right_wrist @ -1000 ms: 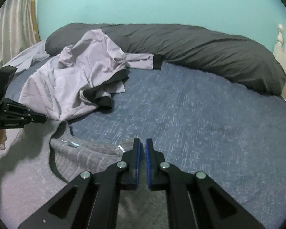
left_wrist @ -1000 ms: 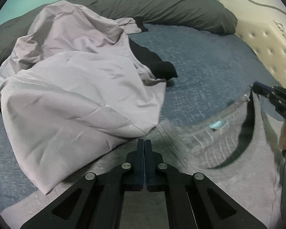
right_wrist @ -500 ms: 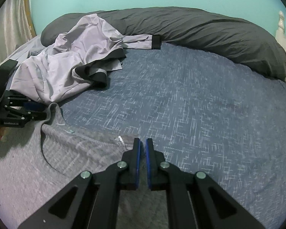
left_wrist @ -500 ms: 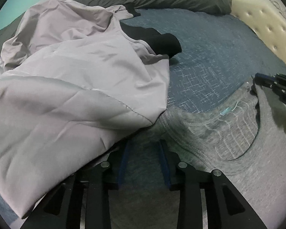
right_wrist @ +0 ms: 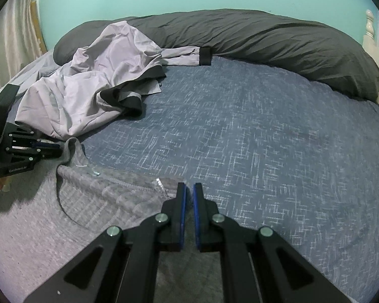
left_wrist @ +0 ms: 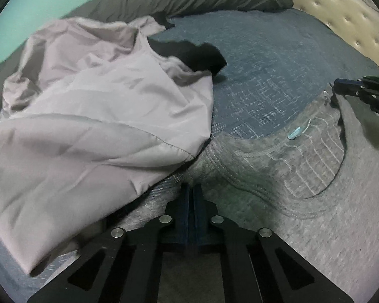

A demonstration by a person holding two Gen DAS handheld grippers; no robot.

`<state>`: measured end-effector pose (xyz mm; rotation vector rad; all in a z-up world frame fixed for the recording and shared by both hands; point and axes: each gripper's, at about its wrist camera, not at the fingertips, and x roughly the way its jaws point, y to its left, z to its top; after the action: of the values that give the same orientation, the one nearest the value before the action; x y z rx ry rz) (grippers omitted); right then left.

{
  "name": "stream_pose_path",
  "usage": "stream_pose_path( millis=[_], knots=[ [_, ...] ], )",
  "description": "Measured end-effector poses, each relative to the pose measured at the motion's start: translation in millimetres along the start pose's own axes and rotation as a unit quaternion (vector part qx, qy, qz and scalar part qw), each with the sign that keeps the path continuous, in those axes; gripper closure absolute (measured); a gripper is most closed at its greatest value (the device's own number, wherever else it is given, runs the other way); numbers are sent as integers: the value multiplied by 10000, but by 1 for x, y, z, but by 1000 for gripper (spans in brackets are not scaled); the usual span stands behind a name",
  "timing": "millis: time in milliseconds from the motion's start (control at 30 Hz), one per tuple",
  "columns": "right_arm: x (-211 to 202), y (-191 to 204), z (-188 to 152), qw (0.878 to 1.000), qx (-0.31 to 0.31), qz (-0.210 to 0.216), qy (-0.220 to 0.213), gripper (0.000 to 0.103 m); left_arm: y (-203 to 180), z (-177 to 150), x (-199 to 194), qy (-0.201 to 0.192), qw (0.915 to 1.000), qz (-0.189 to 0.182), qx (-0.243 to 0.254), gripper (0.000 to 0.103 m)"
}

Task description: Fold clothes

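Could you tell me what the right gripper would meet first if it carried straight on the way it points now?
Most likely the blue bedspread just past the grey shirt's collar edge; the right gripper is angled down at it, though depth is hard to judge.

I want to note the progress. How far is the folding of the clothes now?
Nothing looks folded yet. In hand: the grey shirt lies spread on the bed, the left gripper and right gripper each shut on a shoulder by the neckline. Left: folding it, then the crumpled lilac garment.
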<state>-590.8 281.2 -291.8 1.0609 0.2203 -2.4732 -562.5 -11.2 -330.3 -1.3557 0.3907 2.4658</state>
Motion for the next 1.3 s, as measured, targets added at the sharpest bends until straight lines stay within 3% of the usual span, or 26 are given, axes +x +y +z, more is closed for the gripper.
stream_pose_path(
  millis=[233, 500, 600, 667, 767, 833, 1000, 1233, 1300],
  knots=[
    [-21, -1, 10, 9992, 9, -75, -382, 98, 23, 9, -27, -445, 9979, 240, -416, 101],
    [6, 2, 12, 9995, 160, -278, -79, 98, 22, 17, -7, -219, 9975, 320, -588, 101],
    [26, -3, 7, 9983, 447, -268, 275, 97, 16, 13, 3, -36, 9976, 357, -588, 98],
    [25, -13, 6, 9963, 812, -142, 246, 97, 14, 12, 5, -23, 9976, 378, -586, 98],
    [5, -30, 8, 9915, 1273, -210, -140, 95, 17, 11, -2, -91, 9969, 307, -712, 95],
    [-12, -50, 8, 9839, 1751, -113, -349, 92, 23, 9, -11, -168, 9955, 252, -899, 80],
    [-65, -83, -10, 9738, 2177, -6, -657, 81, 36, -3, -48, -276, 9910, 115, -1306, 66],
    [-152, -148, -86, 9533, 2964, -131, -558, 72, 28, -56, -112, -369, 9864, -20, -1604, 56],
    [-181, -173, -116, 9445, 3226, -303, -550, 57, 27, -73, -123, -305, 9849, -59, -1704, 55]
  ],
)
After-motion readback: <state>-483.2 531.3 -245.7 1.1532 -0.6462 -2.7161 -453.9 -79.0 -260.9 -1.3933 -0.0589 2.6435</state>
